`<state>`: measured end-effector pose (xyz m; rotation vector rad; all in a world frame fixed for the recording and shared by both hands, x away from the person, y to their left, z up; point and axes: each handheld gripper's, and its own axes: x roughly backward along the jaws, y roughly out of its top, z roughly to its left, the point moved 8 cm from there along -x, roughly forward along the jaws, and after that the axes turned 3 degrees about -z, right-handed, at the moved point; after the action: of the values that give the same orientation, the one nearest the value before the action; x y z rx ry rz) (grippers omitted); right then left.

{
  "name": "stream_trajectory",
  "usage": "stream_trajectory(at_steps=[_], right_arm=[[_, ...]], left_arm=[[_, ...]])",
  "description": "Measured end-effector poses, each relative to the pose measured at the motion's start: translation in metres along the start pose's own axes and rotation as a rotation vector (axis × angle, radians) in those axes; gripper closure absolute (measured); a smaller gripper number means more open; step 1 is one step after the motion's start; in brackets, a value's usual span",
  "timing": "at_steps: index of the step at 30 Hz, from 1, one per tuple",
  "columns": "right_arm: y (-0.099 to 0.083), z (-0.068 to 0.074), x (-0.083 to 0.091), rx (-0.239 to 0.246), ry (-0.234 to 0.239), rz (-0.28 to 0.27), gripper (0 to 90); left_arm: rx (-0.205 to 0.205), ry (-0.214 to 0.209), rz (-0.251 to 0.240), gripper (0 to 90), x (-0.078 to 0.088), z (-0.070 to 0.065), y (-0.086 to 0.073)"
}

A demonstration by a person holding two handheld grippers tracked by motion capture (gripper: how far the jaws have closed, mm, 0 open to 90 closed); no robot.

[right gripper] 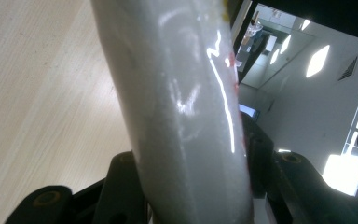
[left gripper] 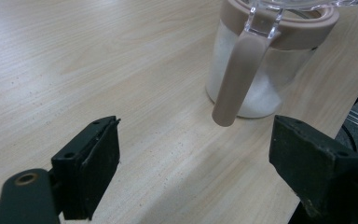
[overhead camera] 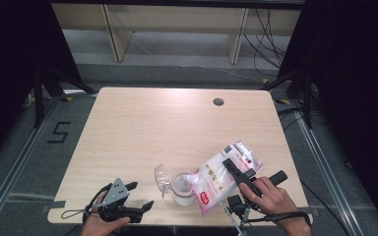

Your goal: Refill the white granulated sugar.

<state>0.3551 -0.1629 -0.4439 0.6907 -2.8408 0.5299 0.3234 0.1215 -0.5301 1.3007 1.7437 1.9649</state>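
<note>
High view: right gripper (overhead camera: 236, 169) clamps a plastic bag (overhead camera: 216, 179) of white grains, long axis slanting down-left, lower end at the open jar (overhead camera: 183, 189) near the counter's (overhead camera: 142, 128) near edge. Left gripper (overhead camera: 139, 195), jaws apart and empty, sits left of the jar.

black two-jaw left gripper (overhead camera: 140, 195) bears a grey three-cornered plate, trailing a black cable.

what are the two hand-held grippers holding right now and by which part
The right hand-held gripper clamps the white plastic bag across its upper part, tilted over the jar. The left hand-held gripper is open and holds nothing.
</note>
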Motion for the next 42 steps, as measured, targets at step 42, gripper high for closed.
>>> stream_trajectory(at_steps=[42], right_arm=[[-0.0027, 0.0034, -0.0013, -0.014, 0.023, 0.005, 64.8]], left_arm=[[-0.024, -0.002, 0.000, 16.0, 0.0003, 0.0008, 0.0005]])
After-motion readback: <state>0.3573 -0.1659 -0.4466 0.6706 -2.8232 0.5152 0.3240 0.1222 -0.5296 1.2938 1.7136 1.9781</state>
